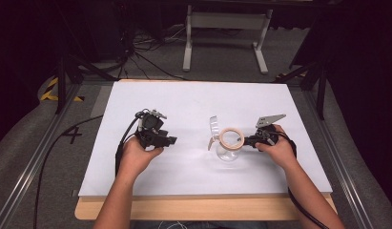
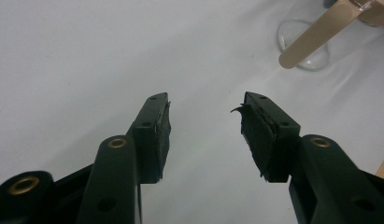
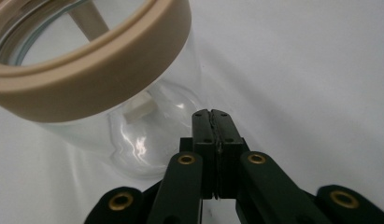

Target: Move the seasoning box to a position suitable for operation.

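A clear glass jar [image 1: 229, 149] with a beige rim [image 1: 232, 137] stands on the white board, right of centre. Its clear lid [image 1: 213, 126] is flipped open on the left side, and a beige strap [image 1: 211, 143] hangs down below it. My right gripper [image 1: 247, 141] is shut, its tips just right of the jar. In the right gripper view the jaws [image 3: 213, 115] are pressed together with nothing between them, close against the jar's glass wall [image 3: 147, 140]. My left gripper [image 1: 171, 140] is open and empty, left of the jar. The left gripper view shows its jaws [image 2: 206, 106] apart over bare board, with the beige strap [image 2: 311, 39] far off.
The white board [image 1: 193, 98] lies on a wooden table whose front edge [image 1: 203, 210] shows. Metal rails [image 1: 36, 167] run along both sides. A white stand [image 1: 227, 21] and cables [image 1: 136, 52] lie on the floor behind. Cables trail from both grippers.
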Action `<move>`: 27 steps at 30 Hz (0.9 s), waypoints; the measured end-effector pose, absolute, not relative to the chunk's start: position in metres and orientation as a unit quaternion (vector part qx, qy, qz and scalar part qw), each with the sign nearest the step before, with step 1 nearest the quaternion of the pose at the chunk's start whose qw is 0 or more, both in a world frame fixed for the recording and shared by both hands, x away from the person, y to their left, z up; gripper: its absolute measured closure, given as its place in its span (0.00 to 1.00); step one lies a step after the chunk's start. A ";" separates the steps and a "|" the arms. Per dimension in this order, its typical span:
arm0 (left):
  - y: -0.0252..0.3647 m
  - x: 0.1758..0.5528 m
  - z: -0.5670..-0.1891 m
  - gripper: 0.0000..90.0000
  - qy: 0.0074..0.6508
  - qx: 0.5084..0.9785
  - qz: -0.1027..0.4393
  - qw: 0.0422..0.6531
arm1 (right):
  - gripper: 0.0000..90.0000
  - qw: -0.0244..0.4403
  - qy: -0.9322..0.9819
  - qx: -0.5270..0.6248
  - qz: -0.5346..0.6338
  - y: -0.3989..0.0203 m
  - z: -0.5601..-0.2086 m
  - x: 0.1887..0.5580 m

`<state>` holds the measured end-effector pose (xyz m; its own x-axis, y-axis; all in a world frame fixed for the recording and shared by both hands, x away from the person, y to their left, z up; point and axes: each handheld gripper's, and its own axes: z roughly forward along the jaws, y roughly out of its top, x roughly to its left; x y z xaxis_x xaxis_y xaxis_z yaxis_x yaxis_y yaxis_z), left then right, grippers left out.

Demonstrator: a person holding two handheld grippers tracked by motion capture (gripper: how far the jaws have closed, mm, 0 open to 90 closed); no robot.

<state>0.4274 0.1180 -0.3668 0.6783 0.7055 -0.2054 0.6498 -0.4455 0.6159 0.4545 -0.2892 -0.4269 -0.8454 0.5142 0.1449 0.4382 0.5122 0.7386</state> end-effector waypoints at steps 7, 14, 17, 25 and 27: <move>0.109 0.433 -0.365 0.58 0.387 0.853 0.036 0.347 | 1.00 0.048 0.878 0.263 0.397 -0.287 -0.423 0.441; 0.101 0.440 -0.362 0.58 0.374 0.858 0.033 0.349 | 1.00 0.041 0.888 0.252 0.384 -0.283 -0.420 0.425; 0.100 0.443 -0.361 0.59 0.373 0.858 0.034 0.351 | 1.00 0.035 0.891 0.246 0.379 -0.280 -0.419 0.418; 0.095 0.450 -0.361 0.71 0.379 0.858 0.014 0.348 | 1.00 0.021 0.904 0.220 0.366 -0.266 -0.418 0.401; 0.094 0.451 -0.361 0.72 0.384 0.855 0.006 0.348 | 1.00 0.014 0.907 0.213 0.362 -0.261 -0.417 0.398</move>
